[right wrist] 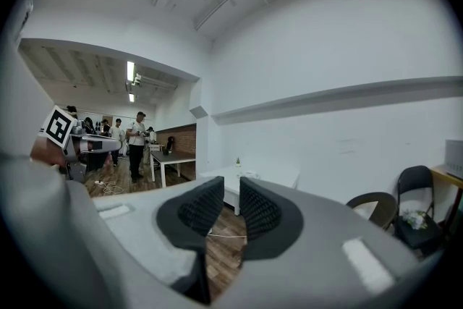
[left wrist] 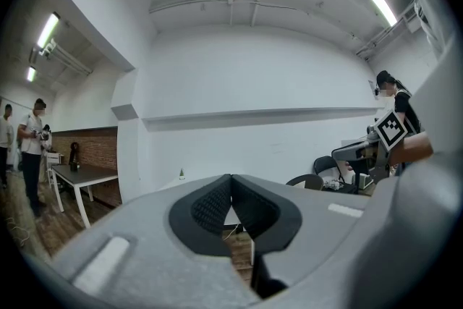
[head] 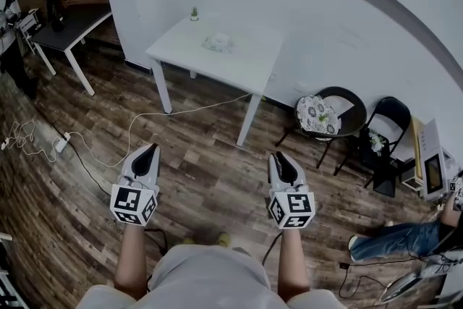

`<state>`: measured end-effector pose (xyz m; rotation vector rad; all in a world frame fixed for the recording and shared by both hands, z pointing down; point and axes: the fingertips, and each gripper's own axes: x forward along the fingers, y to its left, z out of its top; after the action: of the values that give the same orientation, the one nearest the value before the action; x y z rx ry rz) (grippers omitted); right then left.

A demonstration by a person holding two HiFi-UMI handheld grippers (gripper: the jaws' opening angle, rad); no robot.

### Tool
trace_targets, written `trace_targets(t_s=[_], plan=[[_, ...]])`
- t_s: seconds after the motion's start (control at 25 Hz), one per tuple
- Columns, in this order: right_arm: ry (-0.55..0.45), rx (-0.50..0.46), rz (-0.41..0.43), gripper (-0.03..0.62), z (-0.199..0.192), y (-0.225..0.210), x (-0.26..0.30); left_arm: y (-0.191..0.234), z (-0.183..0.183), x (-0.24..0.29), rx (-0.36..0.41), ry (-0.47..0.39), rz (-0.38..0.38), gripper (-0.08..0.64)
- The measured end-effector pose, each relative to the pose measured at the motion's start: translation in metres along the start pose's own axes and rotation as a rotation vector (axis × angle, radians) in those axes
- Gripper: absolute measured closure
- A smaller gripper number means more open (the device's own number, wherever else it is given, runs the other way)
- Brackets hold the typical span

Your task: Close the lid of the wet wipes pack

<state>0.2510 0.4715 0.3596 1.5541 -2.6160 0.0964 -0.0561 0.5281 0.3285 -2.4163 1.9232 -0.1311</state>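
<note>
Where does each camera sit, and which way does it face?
Head view: on the head, looking down at floor and white table; forearms, left claw, right claw show.
Left gripper view: on the left claw, facing the white wall; shut jaws show.
Right gripper view: on the right claw, facing the table; open jaws show.
Shared: head and right gripper views show the table.

Grippers: I count two, the left gripper point(head: 150, 153) and the right gripper point(head: 280, 158).
Tables: two on my feed, a white table point(head: 246, 61) and a dark table point(head: 72, 22).
Chairs: two, a round chair point(head: 352, 119) and a folding chair point(head: 391, 111).
Packs: one wet wipes pack point(head: 218, 43).
Plants: one potted plant point(head: 194, 13).
</note>
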Motion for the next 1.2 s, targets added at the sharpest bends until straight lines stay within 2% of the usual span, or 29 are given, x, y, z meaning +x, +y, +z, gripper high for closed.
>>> trace_targets(t_s=[0.64, 0.96, 1.2], plan=[[0.002, -0.003, 0.046, 0.520, -0.004, -0.047, 0.018, -0.037, 0.001, 0.039, 0.029, 0.018, 0.017, 0.558], [0.005, 0.001, 0.051, 0.520, -0.009, -0.064, 0.049, -0.032, -0.008, 0.071, 0.026, 0.019, 0.016, 0.558], [0.013, 0.001, 0.044, 0.520, -0.011, -0.074, 0.094, -0.011, -0.017, 0.112, 0.018, 0.025, 0.009, 0.558]])
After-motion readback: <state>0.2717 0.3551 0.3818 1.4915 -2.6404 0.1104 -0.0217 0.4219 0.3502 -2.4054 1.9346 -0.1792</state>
